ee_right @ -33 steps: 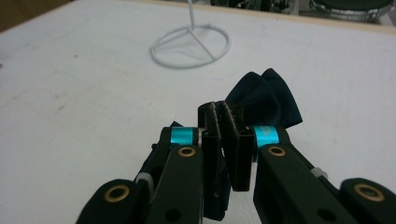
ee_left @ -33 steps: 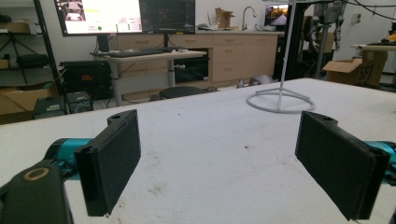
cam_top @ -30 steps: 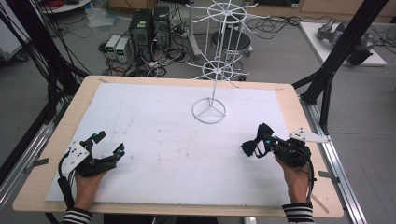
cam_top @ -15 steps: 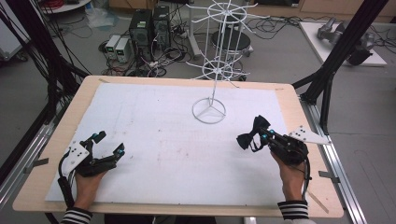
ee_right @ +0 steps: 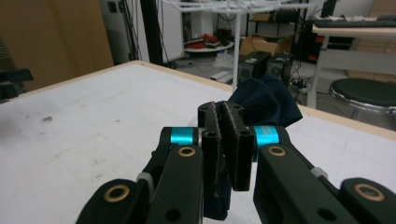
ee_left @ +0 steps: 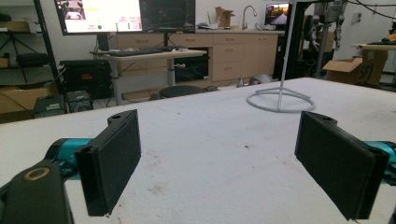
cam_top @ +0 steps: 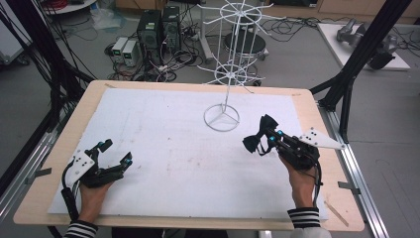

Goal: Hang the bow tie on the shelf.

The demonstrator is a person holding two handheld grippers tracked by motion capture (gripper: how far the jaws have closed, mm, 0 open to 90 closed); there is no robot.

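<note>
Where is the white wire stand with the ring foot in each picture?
High view: the white wire stand rises from the table's far middle.
Left gripper view: its ring foot sits upper right.
Right gripper view: its pole stands at top centre.
Shared landmark: the white table mat.

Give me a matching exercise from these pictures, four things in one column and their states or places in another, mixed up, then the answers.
Things:
1. left gripper
2. right gripper
3. dark cloth
4. wire rack

States or places:
A. stands on a ring base at the far middle of the table
B. pinched between two jaws
C. jaws wide apart, holding nothing
D. jaws closed

Pairs: 1-C, 2-D, 3-B, 4-A
</note>
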